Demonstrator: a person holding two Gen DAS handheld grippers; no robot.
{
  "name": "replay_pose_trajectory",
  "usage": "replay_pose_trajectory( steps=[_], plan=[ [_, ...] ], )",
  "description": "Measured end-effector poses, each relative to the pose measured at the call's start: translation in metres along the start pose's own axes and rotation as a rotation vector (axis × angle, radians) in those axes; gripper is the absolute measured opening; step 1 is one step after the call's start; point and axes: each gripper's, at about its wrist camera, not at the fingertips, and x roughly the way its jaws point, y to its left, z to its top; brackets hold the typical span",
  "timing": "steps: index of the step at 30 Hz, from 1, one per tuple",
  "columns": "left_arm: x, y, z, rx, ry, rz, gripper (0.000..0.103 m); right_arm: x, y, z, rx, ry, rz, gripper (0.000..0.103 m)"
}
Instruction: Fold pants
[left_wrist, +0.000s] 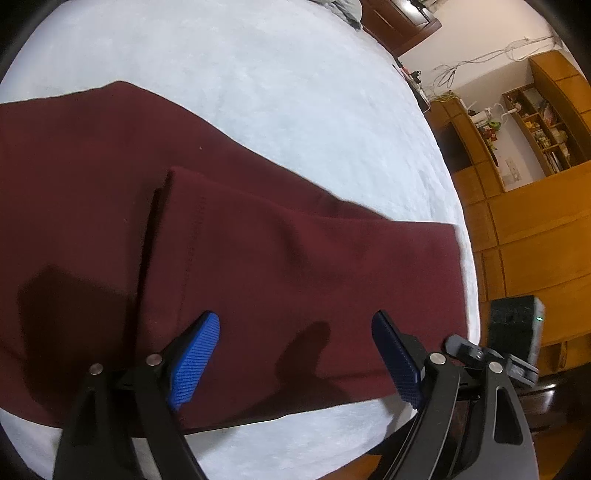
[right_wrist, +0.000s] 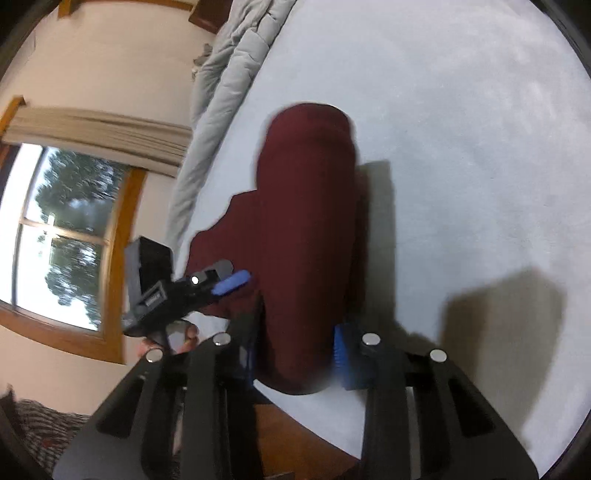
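The right claw (right_wrist: 295, 358) is pinching the pants (right_wrist: 306, 229): its two blue pads press on both sides of a thick maroon bundle, which is lifted a little above the bed (right_wrist: 461, 129) and throws a shadow on the pale cover to the right of it. From this claw the cloth runs straight forward, away from the fingers, so the long axis of the held part lies along the pointing direction of the claw. The far end is rounded, like a fold or a roll; I cannot tell which.

The left claw (left_wrist: 295, 347) is spread wide and holds nothing. It hovers just above the pants (left_wrist: 240, 240), near the edge of the cloth that is closest to it. Under this claw the maroon cloth lies flat on the bed (left_wrist: 258, 74) and goes across from left to right, with a second layer already laid on top.

In the right wrist view the left claw (right_wrist: 231, 282) appears at the left of the held bundle, close to it. In my judgement the right claw will carry the next fold, forward along its own axis.
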Motion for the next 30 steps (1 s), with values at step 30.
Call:
replay_pose_trajectory(
  steps=[30],
  plan=[
    [-0.231, 0.234, -0.074, -0.565, -0.392, 0.088, 0.085, 0.107, 0.106, 0.001, -0.359, 0.048, -0.438, 0.060]
  ],
)
